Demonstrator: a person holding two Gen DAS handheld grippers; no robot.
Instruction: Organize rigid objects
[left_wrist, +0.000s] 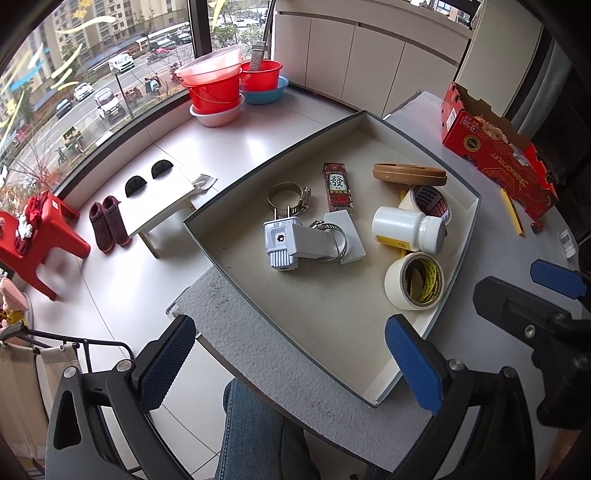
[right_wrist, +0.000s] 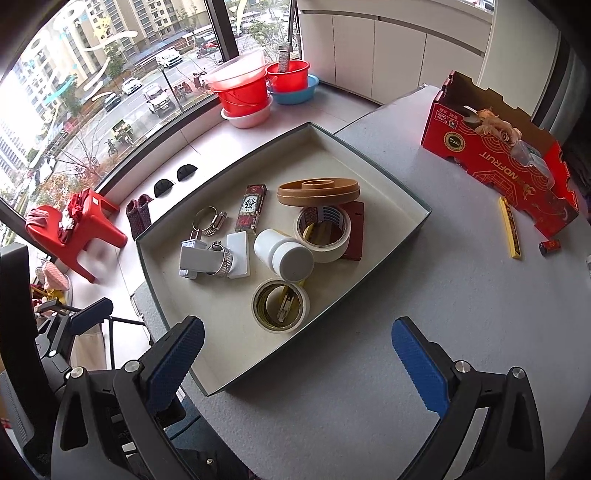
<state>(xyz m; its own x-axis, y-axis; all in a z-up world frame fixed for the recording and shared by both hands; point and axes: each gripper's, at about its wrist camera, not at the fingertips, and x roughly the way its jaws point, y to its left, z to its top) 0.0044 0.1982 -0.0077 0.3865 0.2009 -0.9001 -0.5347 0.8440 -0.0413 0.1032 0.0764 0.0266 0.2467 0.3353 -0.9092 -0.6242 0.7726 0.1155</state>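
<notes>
A shallow grey tray (left_wrist: 373, 400) (right_wrist: 406, 199) lies on the grey table. It holds a grey plug (left_wrist: 295, 242) (right_wrist: 197, 260), hose clamps (left_wrist: 290, 197) (right_wrist: 208, 219), a red mahjong-print box (left_wrist: 338, 186) (right_wrist: 252, 208), a white bottle (left_wrist: 408, 229) (right_wrist: 284, 253), two tape rolls (left_wrist: 413, 280) (right_wrist: 280, 301) and a brown ring (left_wrist: 408, 173) (right_wrist: 319, 192). My left gripper (left_wrist: 291, 360) is open and empty above the tray's near edge. My right gripper (right_wrist: 299, 360) (left_wrist: 554, 291) is open and empty, over the tray's near right corner.
A red cardboard box (left_wrist: 495, 147) (right_wrist: 498, 155) stands at the table's far right, with a yellow pencil-like stick (left_wrist: 512, 212) (right_wrist: 509, 232) and a small red item (right_wrist: 550, 246) beside it. On the floor are a red stool (left_wrist: 40, 229), a low white table (left_wrist: 159, 199) and red basins (left_wrist: 221, 85).
</notes>
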